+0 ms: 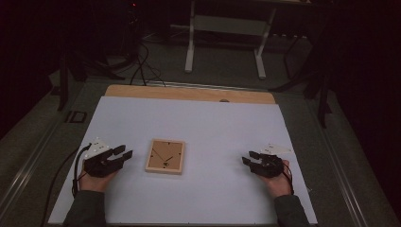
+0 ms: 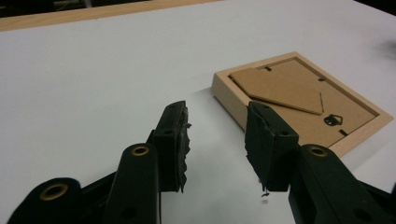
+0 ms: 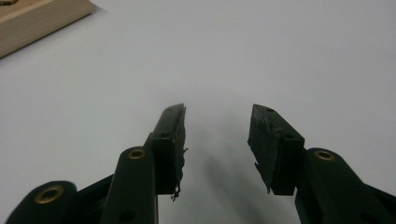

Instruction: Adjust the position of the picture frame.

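Observation:
A small wooden picture frame (image 1: 165, 155) lies face down on the white table top (image 1: 208, 123), its brown backing board and fold-out stand facing up. In the left gripper view the frame (image 2: 299, 95) sits just ahead and to the right of the jaws. My left gripper (image 1: 124, 152) rests on the table left of the frame, open, with nothing between its jaws (image 2: 217, 123). My right gripper (image 1: 249, 158) rests well to the right of the frame, also open and empty (image 3: 217, 121). A corner of the frame (image 3: 39, 18) shows at the top left of the right gripper view.
A strip of bare wood (image 1: 189, 93) runs along the table's far edge. Beyond it stand a white-legged desk frame (image 1: 227, 38) and cables (image 1: 142, 61) on the floor. Cables trail from each gripper off the table's near edge.

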Demonstrator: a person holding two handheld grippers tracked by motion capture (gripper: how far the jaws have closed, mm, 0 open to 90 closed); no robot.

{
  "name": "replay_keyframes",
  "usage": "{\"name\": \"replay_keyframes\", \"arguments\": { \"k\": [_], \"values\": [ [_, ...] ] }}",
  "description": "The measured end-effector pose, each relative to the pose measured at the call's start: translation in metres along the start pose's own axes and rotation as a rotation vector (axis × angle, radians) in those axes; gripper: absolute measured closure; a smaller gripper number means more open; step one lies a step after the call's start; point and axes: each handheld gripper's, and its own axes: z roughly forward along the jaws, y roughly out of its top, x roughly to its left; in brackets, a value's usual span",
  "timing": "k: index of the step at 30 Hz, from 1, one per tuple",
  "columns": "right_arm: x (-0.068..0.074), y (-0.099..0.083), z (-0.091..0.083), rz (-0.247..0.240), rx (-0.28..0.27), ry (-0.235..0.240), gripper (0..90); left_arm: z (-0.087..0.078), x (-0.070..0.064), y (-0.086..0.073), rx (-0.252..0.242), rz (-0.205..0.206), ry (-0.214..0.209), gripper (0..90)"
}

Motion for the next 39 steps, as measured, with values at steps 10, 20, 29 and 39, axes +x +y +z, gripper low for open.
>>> {"name": "replay_keyframes", "arguments": {
  "k": [10,20,29,39],
  "values": [
    [0.002,-0.002,0.000,-0.013,0.014,0.009,56.7,0.004,0.002,0.001,-0.005,-0.020,-0.030,60.4],
    [0.004,-0.001,0.001,-0.023,0.011,0.014,60.1,0.007,0.003,0.001,0.026,-0.022,-0.030,64.0],
    [0.007,0.001,0.002,-0.037,0.005,0.020,64.6,0.008,0.002,0.002,0.025,-0.025,-0.051,68.4],
    [0.012,0.003,0.004,-0.052,0.006,0.021,67.5,0.014,-0.002,0.001,0.058,0.003,-0.072,77.5]
  ]
}}
